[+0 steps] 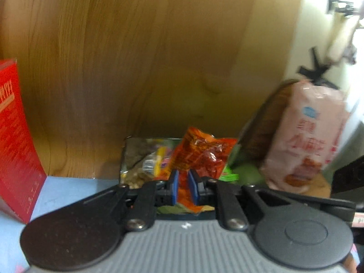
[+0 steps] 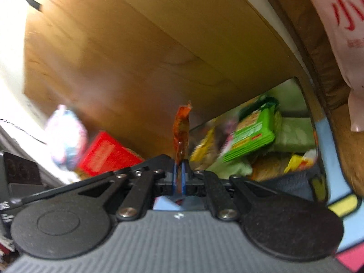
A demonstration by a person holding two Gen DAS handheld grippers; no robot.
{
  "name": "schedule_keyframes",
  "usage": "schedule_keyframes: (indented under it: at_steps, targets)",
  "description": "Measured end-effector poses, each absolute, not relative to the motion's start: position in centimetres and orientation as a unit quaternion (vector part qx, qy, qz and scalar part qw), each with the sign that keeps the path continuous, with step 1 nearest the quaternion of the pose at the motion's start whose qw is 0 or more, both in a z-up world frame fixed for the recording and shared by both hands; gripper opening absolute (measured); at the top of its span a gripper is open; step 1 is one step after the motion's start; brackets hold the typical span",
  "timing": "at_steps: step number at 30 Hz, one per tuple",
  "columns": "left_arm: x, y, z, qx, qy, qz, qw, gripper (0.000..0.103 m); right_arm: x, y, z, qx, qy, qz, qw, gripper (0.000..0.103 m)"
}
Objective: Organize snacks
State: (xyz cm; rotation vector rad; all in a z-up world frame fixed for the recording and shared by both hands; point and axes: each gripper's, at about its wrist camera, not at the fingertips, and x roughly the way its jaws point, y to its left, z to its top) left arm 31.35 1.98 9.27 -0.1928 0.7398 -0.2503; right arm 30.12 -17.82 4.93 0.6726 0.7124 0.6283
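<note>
An orange-red snack packet (image 1: 200,157) stands clamped between the blue pads of the left gripper (image 1: 184,187), its crinkled top flaring toward 12 o'clock above the fingers. In the right wrist view, the right gripper (image 2: 180,179) is closed on an orange snack packet (image 2: 181,132) seen edge-on, rising straight toward 12 o'clock; whether this is the same packet cannot be told.

Behind the left gripper's packet lies a clear bin (image 1: 136,159) of mixed snacks, and at 3 o'clock a pink snack bag (image 1: 311,136) leans against a brown basket (image 1: 266,125). At 9 o'clock stands a red box (image 1: 16,141) on a light blue surface (image 1: 63,191), with a wooden panel (image 1: 136,56) behind.

In the right view, green wafer packs (image 2: 252,134) sit in the bin at 2 o'clock, and the red box (image 2: 109,154) lies at 10 o'clock.
</note>
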Motion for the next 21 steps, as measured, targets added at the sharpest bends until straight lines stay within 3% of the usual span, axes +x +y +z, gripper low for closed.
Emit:
schedule_keyframes:
  at_steps: [1,5,8,10,15,16,18,21]
  targets:
    - [31.6,2.1,8.8,-0.097,0.363,-0.115,0.92,0.011,30.6,-17.6,4.6,0.31,0.339,0.288,0.84,0.004]
    - [31.1,2.5,8.1,-0.094,0.356,-0.103,0.924,0.012,29.5,-17.1,5.7,0.259,0.303,0.266,0.878,0.045]
    - [29.3,2.3,8.6,-0.079,0.34,-0.089,0.933,0.014,27.3,-17.5,6.8,0.227,0.266,0.237,0.907,0.045]
    - [27.7,1.9,9.3,-0.06,0.325,-0.075,0.941,0.023,25.3,-17.9,7.1,0.225,0.252,0.231,0.913,0.045]
    - [21.8,0.5,10.4,-0.01,0.294,-0.051,0.954,0.034,18.7,-18.5,7.3,0.204,0.234,0.212,0.927,0.049]
    - [20.5,0.3,10.5,-0.005,0.291,-0.049,0.955,0.041,17.5,-18.3,7.4,0.2,0.232,0.212,0.928,0.05]
    - [18.1,-0.3,10.5,0.003,0.284,-0.046,0.958,0.05,14.8,-18.4,7.3,0.195,0.225,0.209,0.932,0.06]
    - [14.5,-1.0,10.2,0.022,0.275,-0.039,0.96,0.052,10.8,-18.4,7.1,0.188,0.214,0.201,0.937,0.072]
